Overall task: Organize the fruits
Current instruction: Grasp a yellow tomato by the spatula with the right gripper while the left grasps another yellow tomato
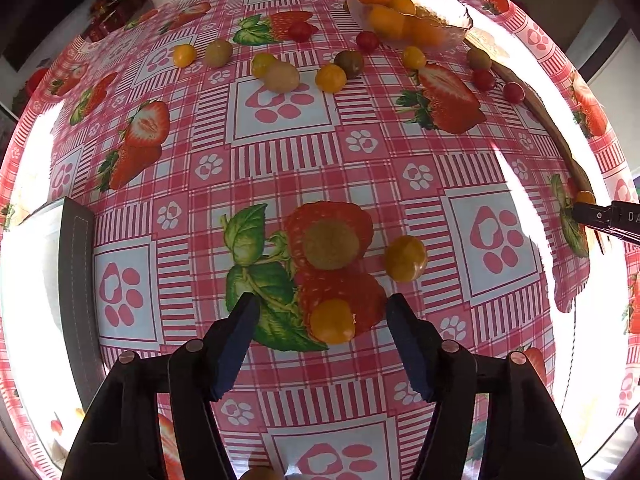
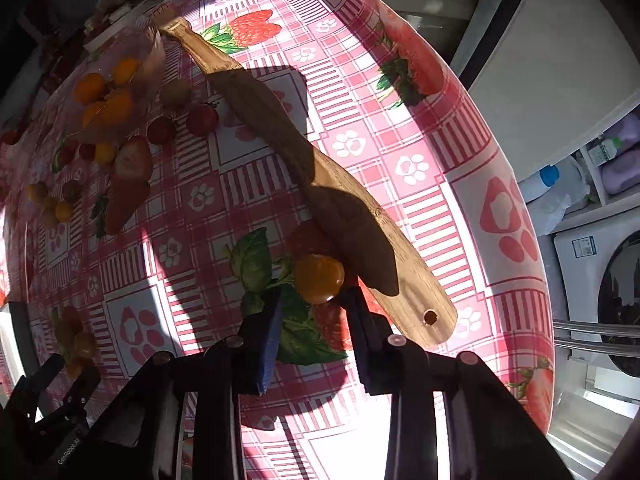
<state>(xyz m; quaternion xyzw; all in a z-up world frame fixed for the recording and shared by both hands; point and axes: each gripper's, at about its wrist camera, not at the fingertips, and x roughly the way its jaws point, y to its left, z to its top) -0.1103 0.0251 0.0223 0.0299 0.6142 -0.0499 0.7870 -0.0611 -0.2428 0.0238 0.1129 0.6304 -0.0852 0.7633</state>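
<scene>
Between the fingers of my left gripper [image 1: 321, 298] a yellow cherry tomato [image 1: 332, 321] lies on the strawberry-print tablecloth; the pads stand clear of it on both sides, so the gripper is open. Just beyond it lie a greenish-brown tomato [image 1: 330, 244] and another yellow one [image 1: 406, 258]. My right gripper [image 2: 313, 293] is shut on an orange tomato [image 2: 319, 279] at its fingertips, beside the wooden board [image 2: 280, 120]. It also shows at the right edge of the left wrist view as the right gripper [image 1: 578, 212]. A glass bowl [image 1: 452, 20] at the far side holds several orange tomatoes.
Several loose red, yellow and green tomatoes [image 1: 330, 78] lie in a row in front of the bowl. The long wooden board [image 1: 540, 112] runs along the table's right side. A grey panel [image 1: 76, 280] stands at the left table edge. A washing machine [image 2: 600, 280] stands beyond the right edge.
</scene>
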